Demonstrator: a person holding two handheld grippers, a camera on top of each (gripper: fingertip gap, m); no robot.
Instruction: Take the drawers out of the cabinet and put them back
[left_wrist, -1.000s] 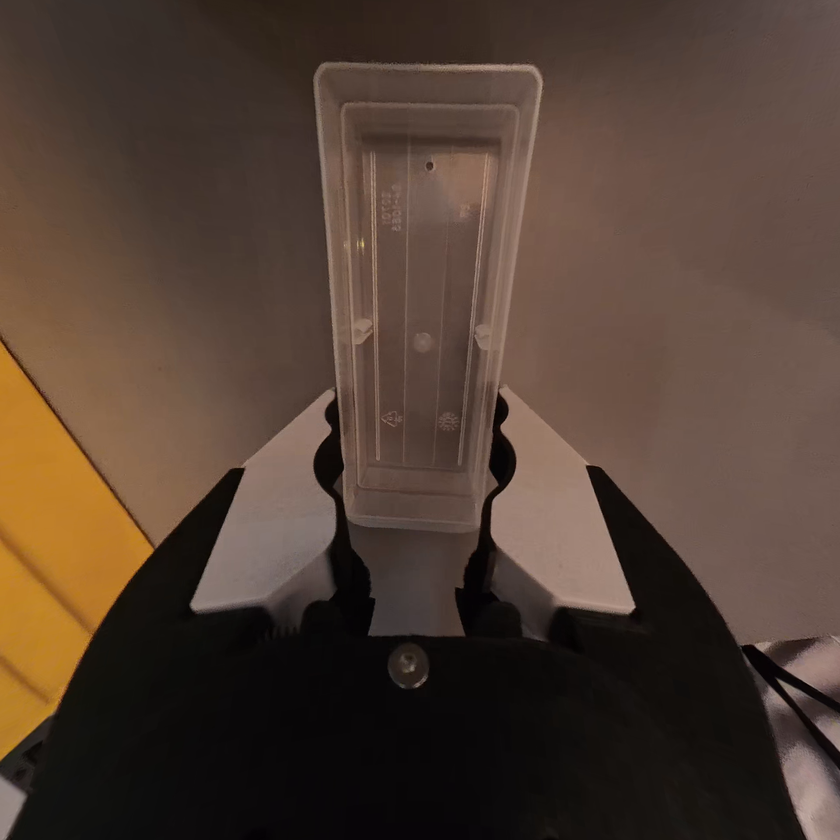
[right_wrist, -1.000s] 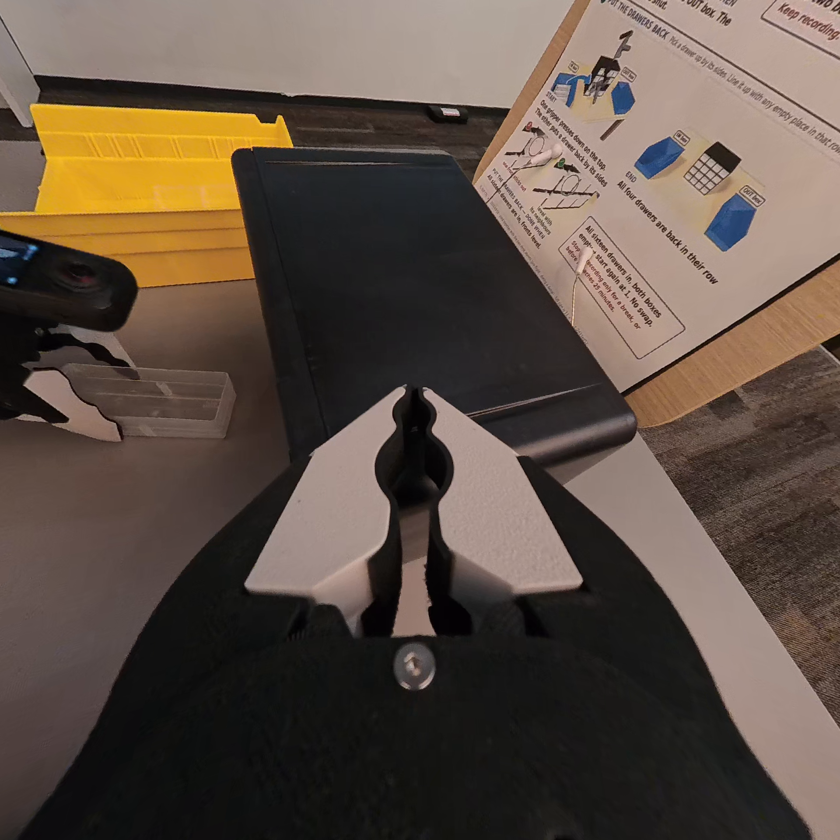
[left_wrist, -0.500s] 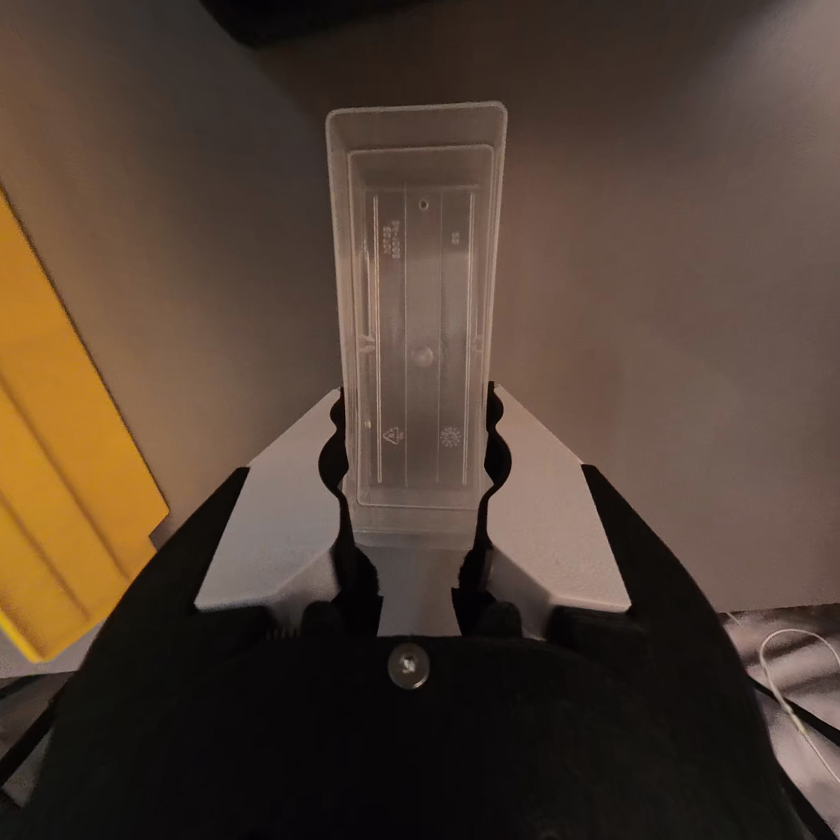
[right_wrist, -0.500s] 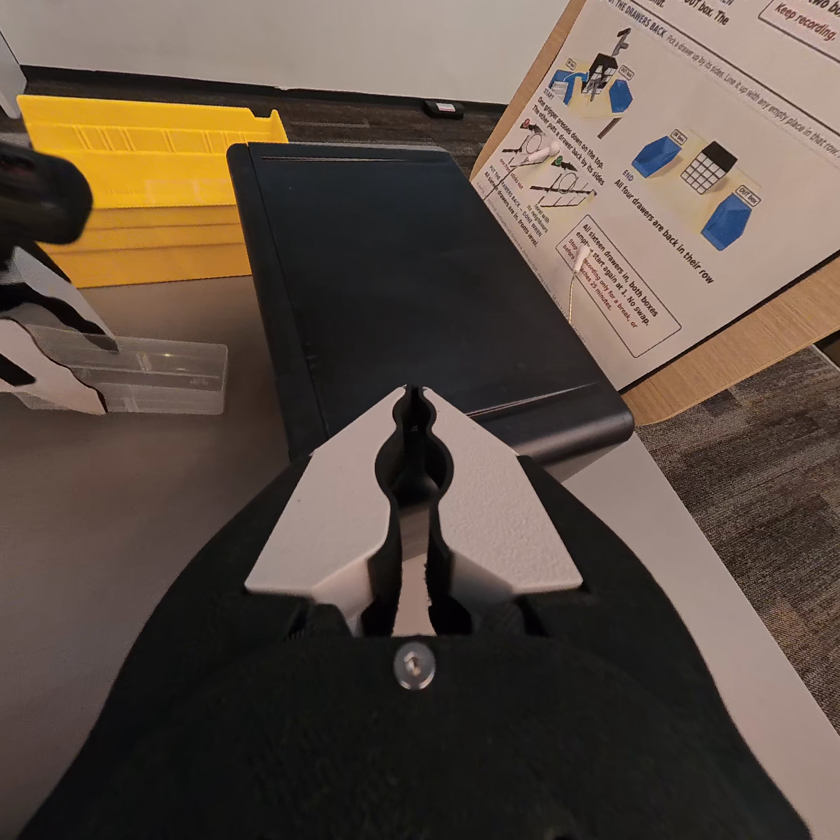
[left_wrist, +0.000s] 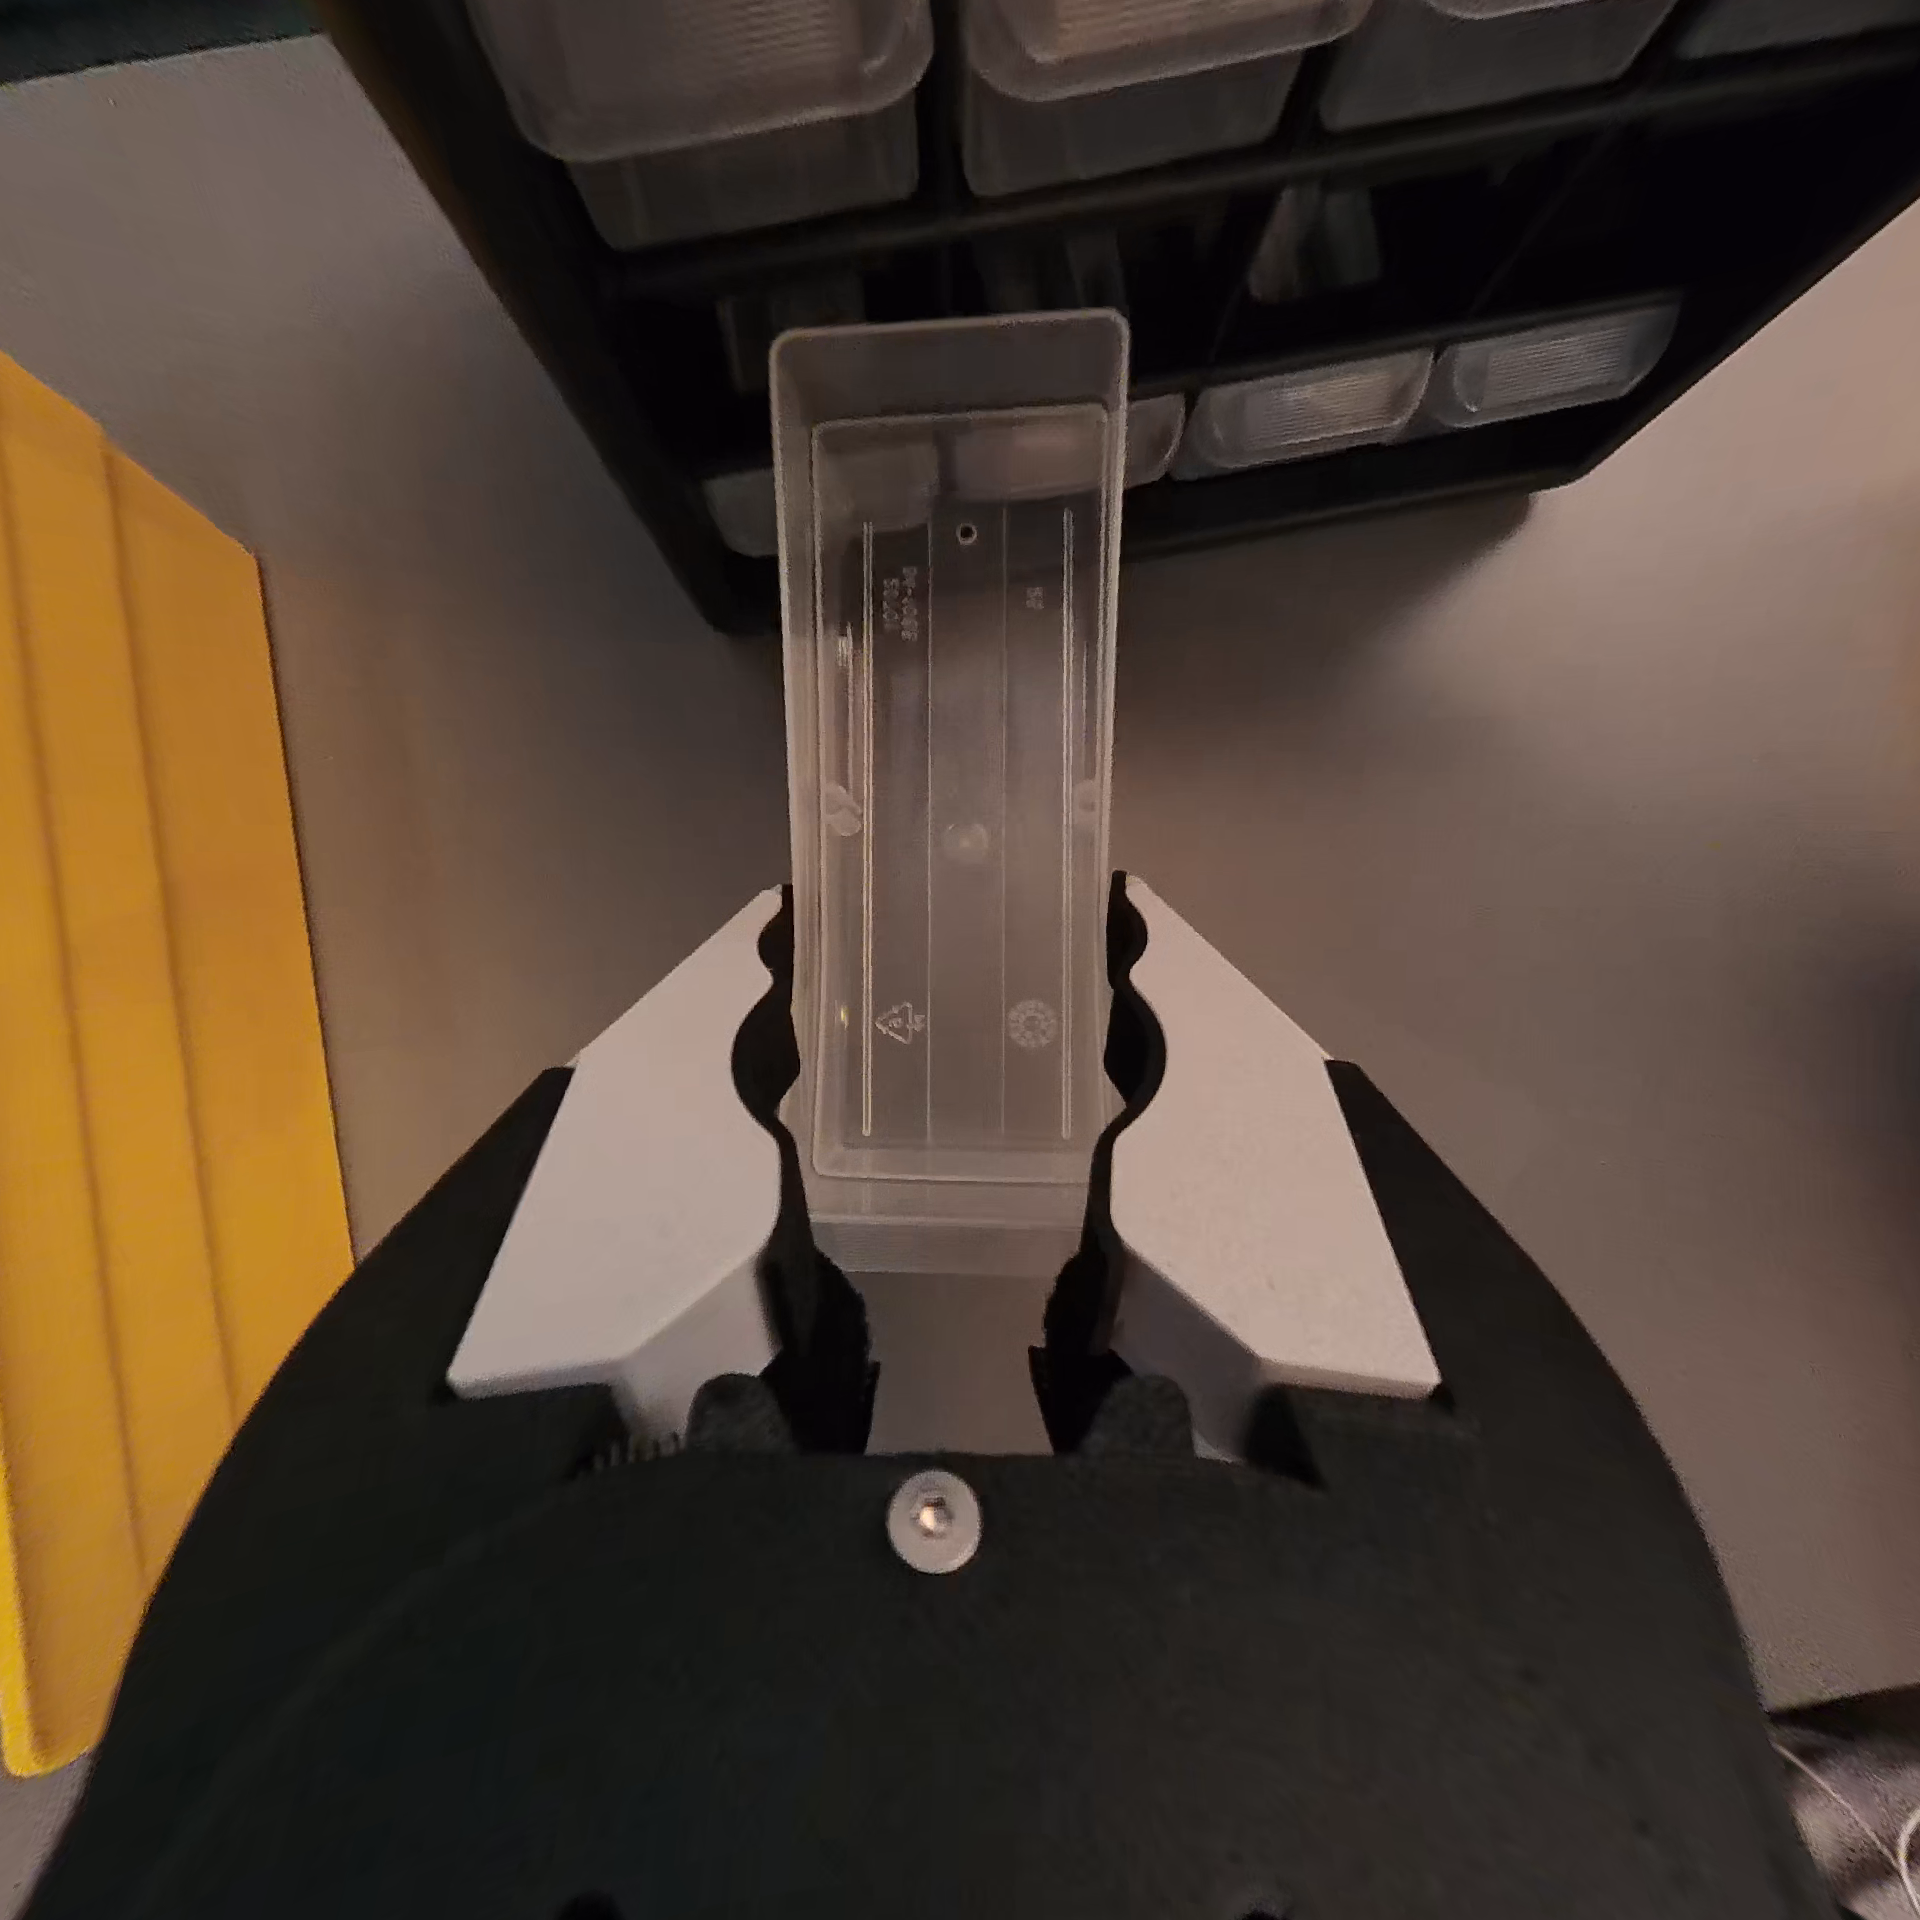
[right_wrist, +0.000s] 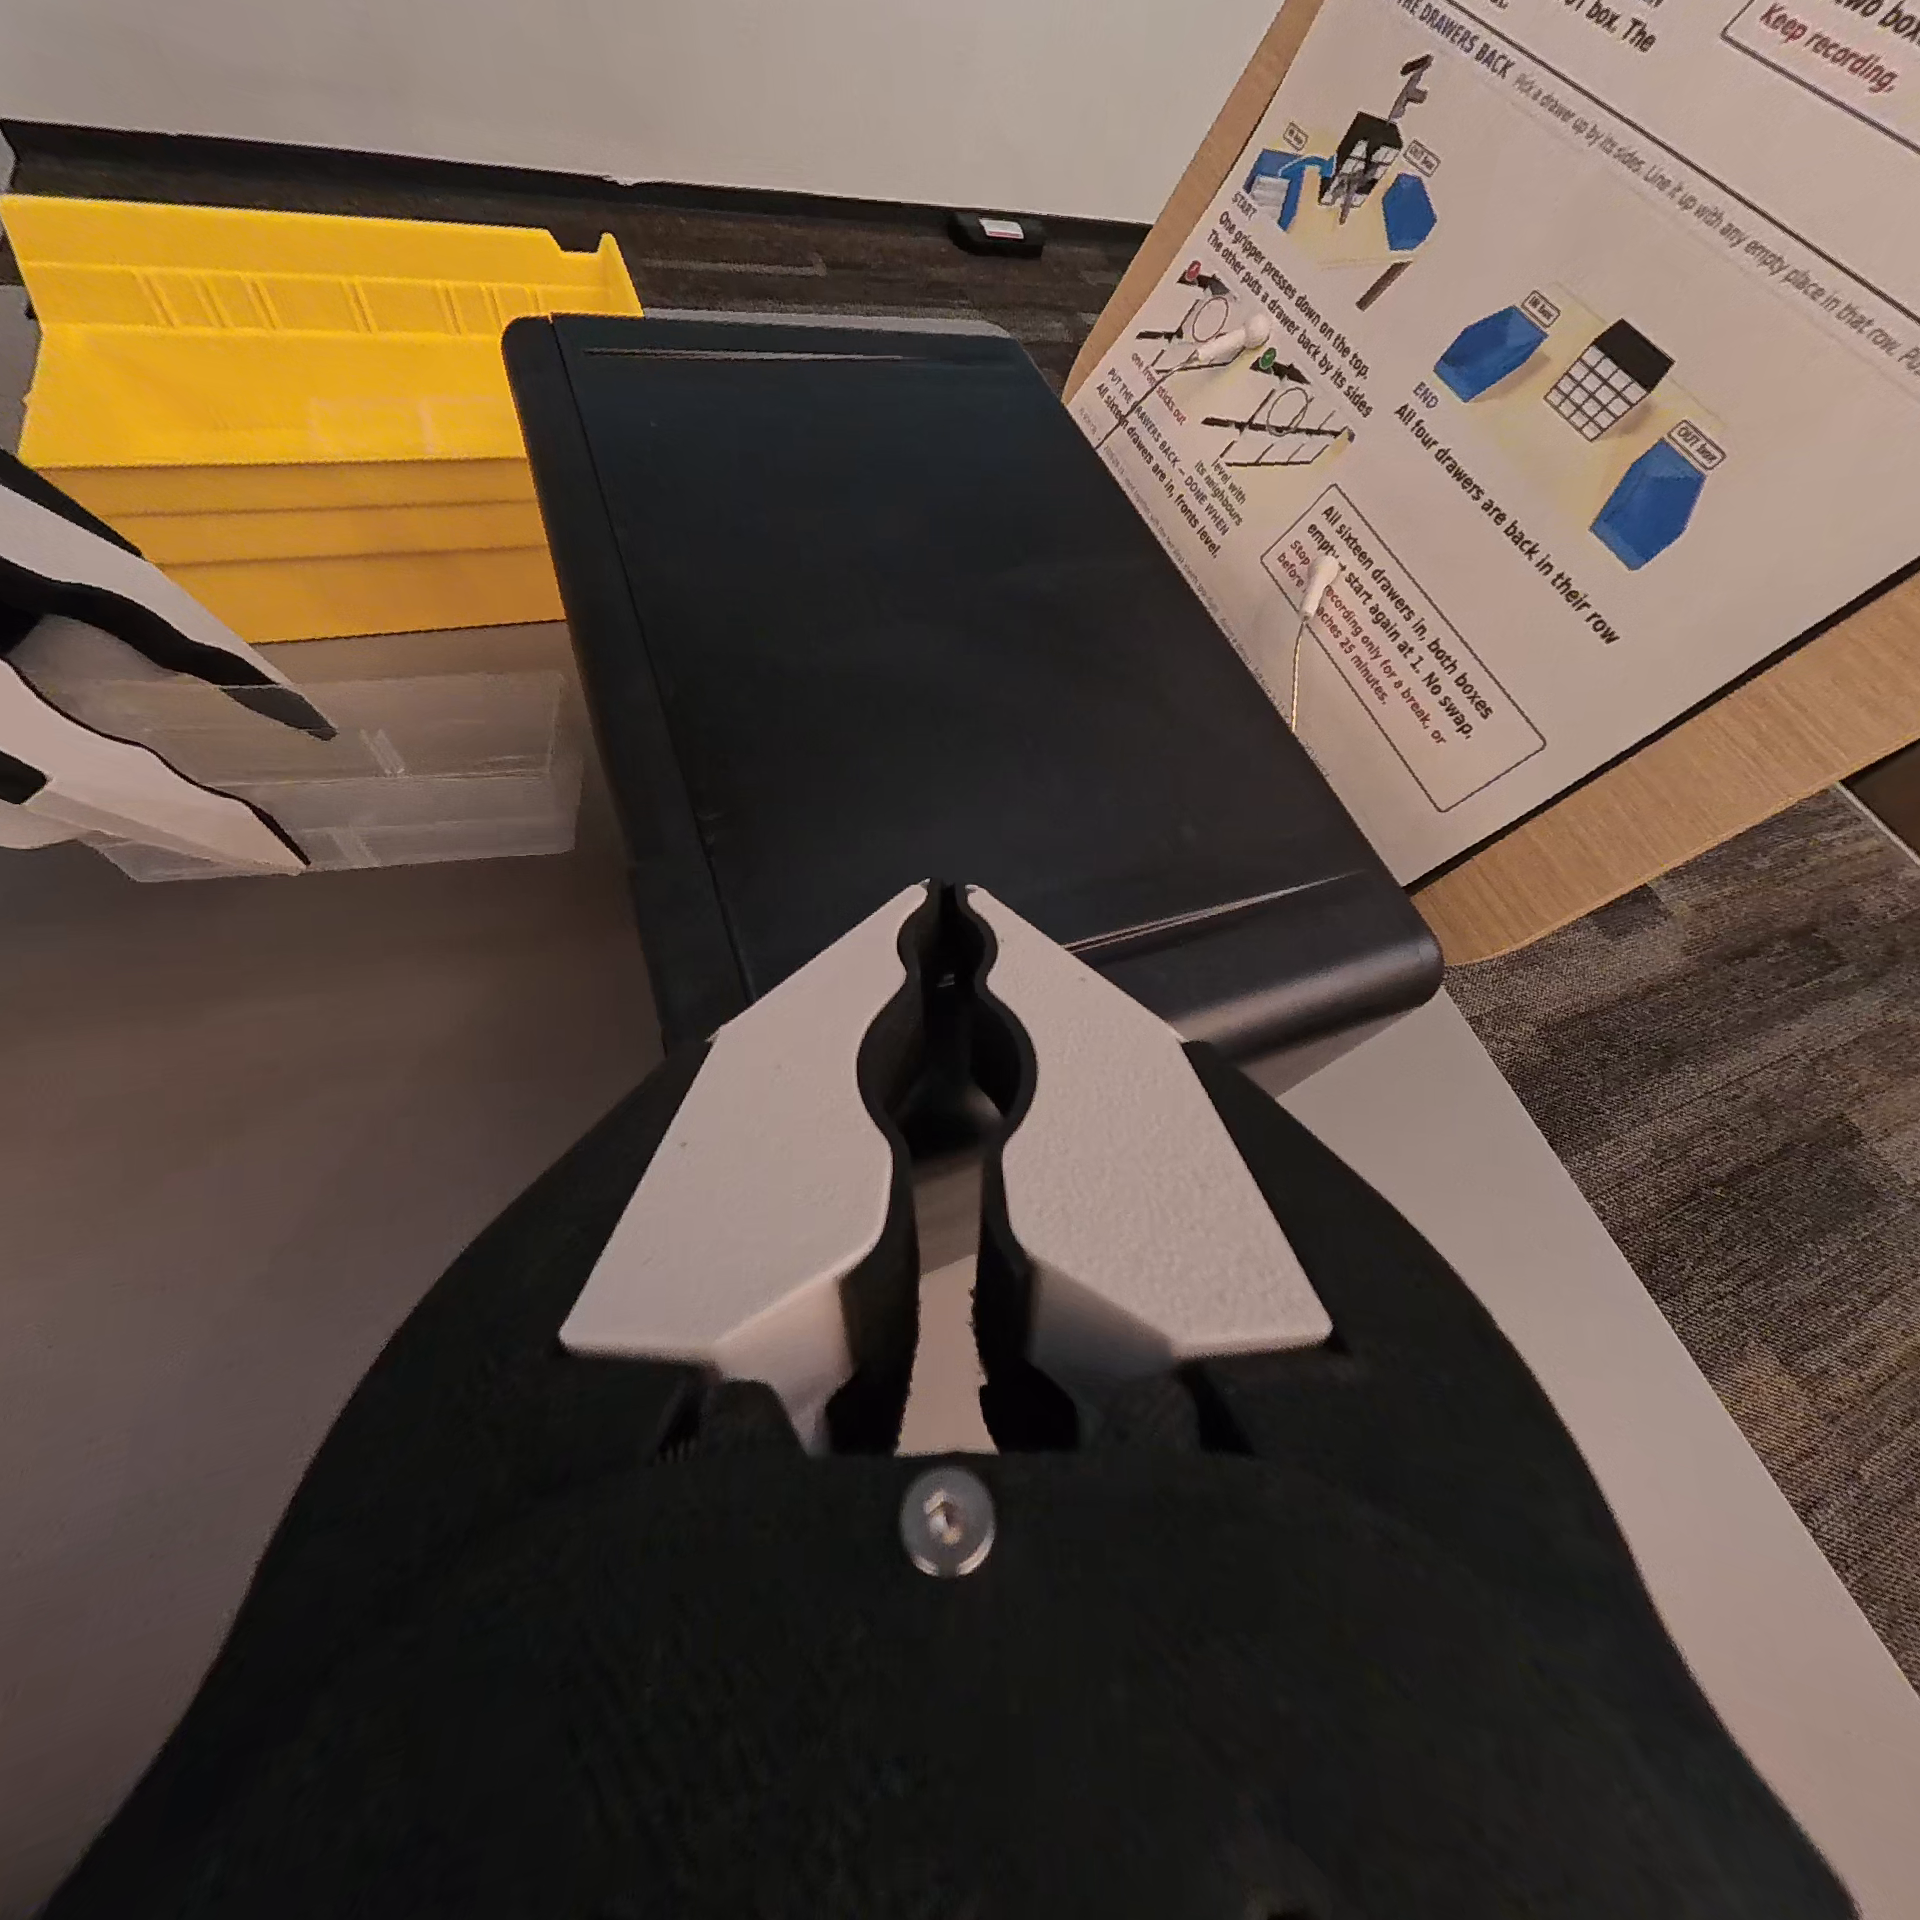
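Observation:
My left gripper (left_wrist: 948, 904) is shut on a clear plastic drawer (left_wrist: 951, 748), gripping its sides near one end. The drawer points at the front of the black cabinet (left_wrist: 1143, 218), its far end close to an open slot in a lower row. Other clear drawers (left_wrist: 1309, 400) sit in the cabinet. In the right wrist view the drawer (right_wrist: 416, 758) and left gripper (right_wrist: 156, 727) are at the left, beside the cabinet (right_wrist: 935, 623). My right gripper (right_wrist: 943, 894) is shut and empty, over the near end of the cabinet's top.
A yellow bin (left_wrist: 125, 987) lies on the grey table (left_wrist: 1455, 831) at the left; it also shows behind the cabinet's left side (right_wrist: 291, 416). An instruction board (right_wrist: 1507, 364) leans at the right. Carpet floor (right_wrist: 1714, 1091) lies past the table's right edge. Across from one pair of fingers to the other is roughly 25 centimeters.
My left gripper has carried the drawer forward, bringing the cabinet front into view and the drawer's end close to it. My right gripper has stayed shut and almost still over the cabinet.

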